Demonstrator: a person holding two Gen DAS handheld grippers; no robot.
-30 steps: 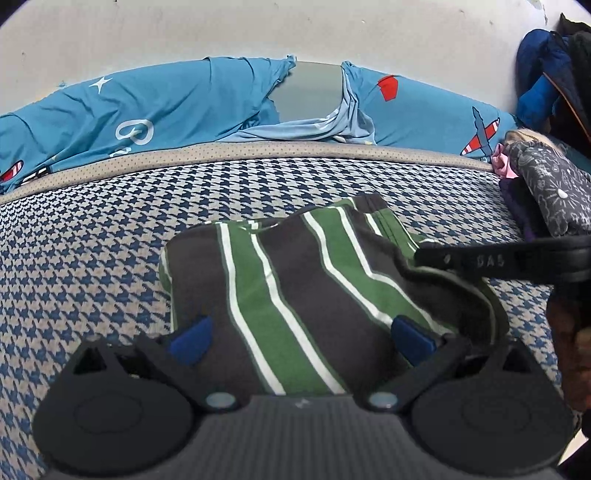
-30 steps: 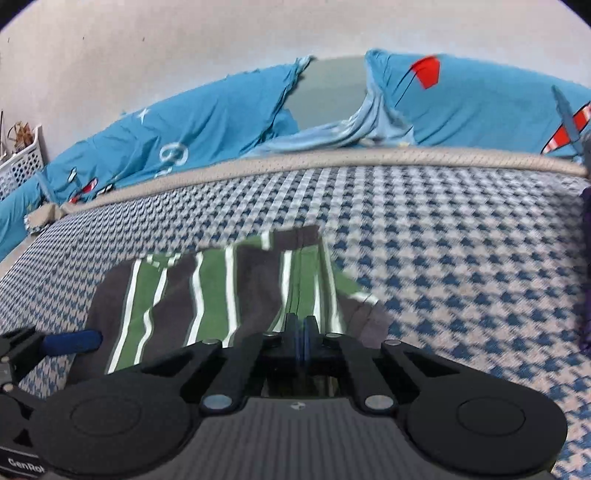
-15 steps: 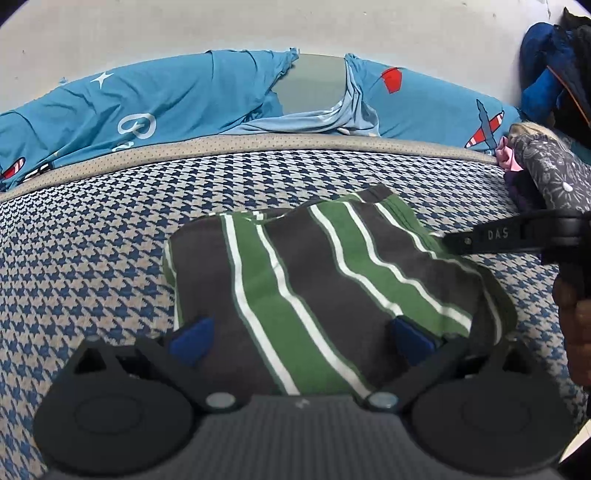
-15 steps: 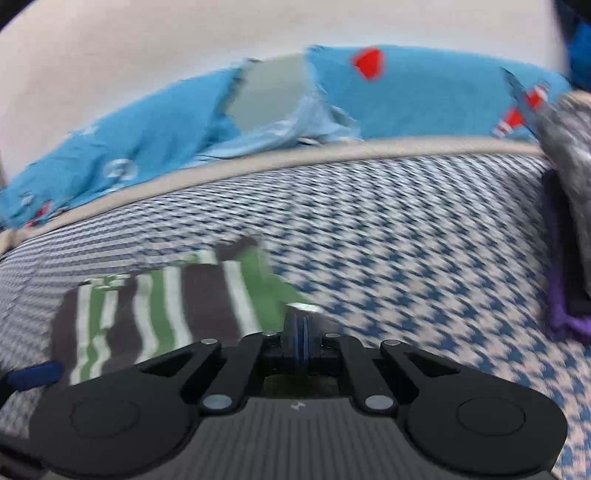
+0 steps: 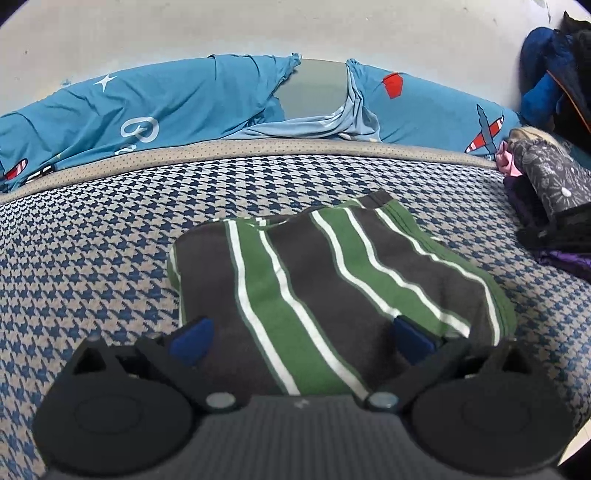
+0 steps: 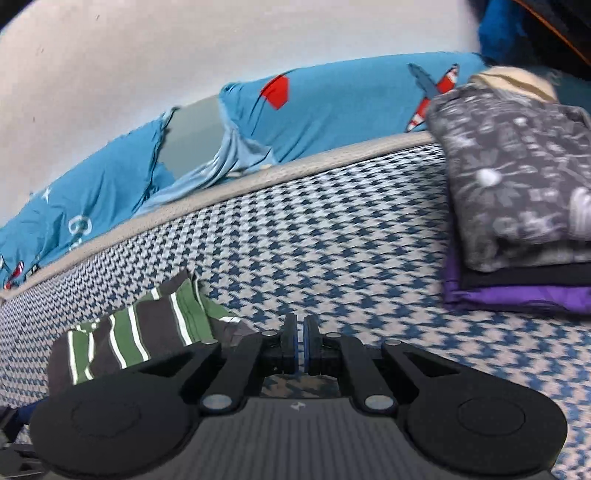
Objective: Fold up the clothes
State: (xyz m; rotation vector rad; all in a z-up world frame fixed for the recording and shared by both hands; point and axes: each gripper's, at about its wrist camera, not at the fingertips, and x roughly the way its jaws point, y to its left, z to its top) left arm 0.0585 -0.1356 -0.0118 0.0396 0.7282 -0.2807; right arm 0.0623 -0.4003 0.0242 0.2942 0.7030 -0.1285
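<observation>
A mattress (image 5: 92, 229) covered in blue-and-beige houndstooth fabric is seen, edged along its far side by a beige piped border (image 5: 258, 147). Behind the border, blue printed bedding (image 5: 166, 99) is bunched against a pale wall (image 5: 221, 26).

At the right edge of the mattress a stack of folded clothes (image 6: 517, 192) is noted, grey patterned on top, black and purple beneath. Dark garments (image 5: 565, 62) are heaped in the far right corner. Bare houndstooth surface lies open between the stack and the striped garment (image 5: 332, 291).

The striped garment is folded into a compact rectangle, dark grey with green and white stripes, lying flat near the middle of the mattress.

The left gripper (image 5: 303, 339) is spread wide, both blue pads (image 5: 192, 338) over the garment's near edge; contact cannot be judged. The right gripper (image 6: 300, 347) is closed with nothing between its pads, over bare mattress just right of the garment.
</observation>
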